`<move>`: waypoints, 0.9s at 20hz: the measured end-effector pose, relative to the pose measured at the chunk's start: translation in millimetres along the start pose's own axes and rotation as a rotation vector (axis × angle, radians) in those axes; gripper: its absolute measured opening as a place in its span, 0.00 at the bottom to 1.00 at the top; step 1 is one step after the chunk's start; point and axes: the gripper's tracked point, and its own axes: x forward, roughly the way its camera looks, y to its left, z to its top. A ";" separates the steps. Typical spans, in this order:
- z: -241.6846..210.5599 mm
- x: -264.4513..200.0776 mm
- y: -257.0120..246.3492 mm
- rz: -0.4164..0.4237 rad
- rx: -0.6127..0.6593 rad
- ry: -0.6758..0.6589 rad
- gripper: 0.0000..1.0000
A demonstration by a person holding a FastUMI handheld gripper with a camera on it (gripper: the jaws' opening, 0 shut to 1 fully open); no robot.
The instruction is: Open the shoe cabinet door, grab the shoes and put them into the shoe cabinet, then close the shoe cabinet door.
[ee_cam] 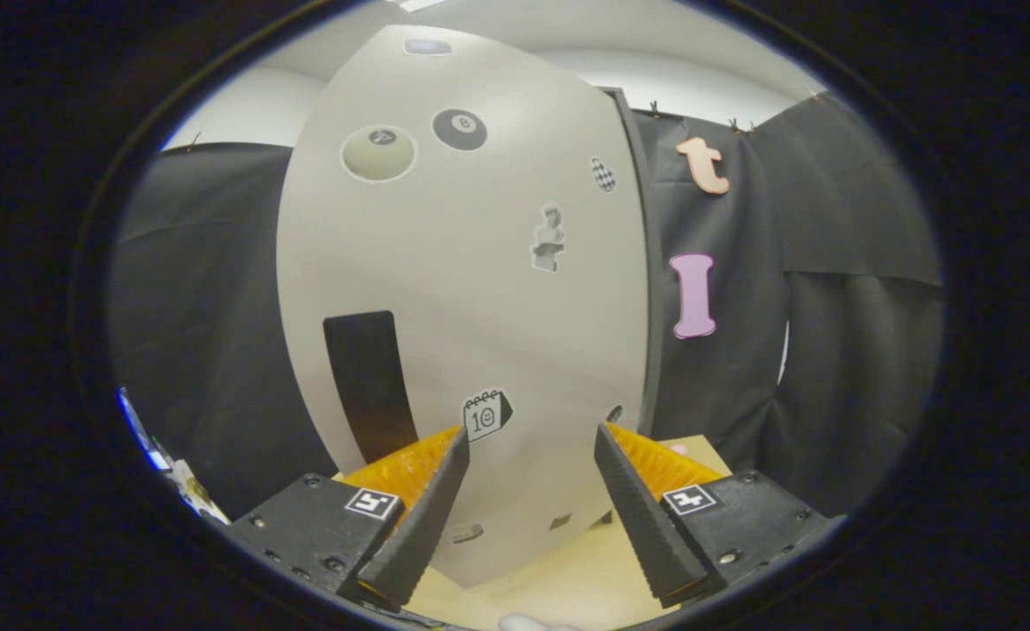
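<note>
Gripper view showed the gripper [532,438] facing the cabinet door [462,289], a pale panel dotted with stickers that stood on a light table [567,578]. The fingers were spread wide with nothing between them, their tips apart and pointed at the lower part of the door. A dark handle [368,386], a tall vertical strip, sat on the door's left side, just left of and beyond the left finger. A calendar sticker [486,414] lay just past the left fingertip. Along the door's right edge a dark frame [646,263] ran up and down, so the hinge was probably there, though that could not be told for sure. The door looked shut or nearly so; no gap into the cabinet was visible. No shoes were to be seen ahead of the fingers, so their place could not be told. A small pale object at the near edge, below the fingers, was too cut off to name. By this reading the first step, opening the door, was in hand and not yet done. The next move would call for shifting left so the fingers bracket the handle, closing on it, then pulling the door out about its far edge.
</note>
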 end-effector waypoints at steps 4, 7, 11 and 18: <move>0.5 37.1 31.8 0.012 0.006 -0.010 0.95; 2.7 45.8 38.1 -0.003 0.005 0.009 0.97; 7.2 35.4 33.2 -0.043 -0.019 -0.007 0.98; 14.9 -31.6 9.2 -0.126 -0.048 -0.026 0.98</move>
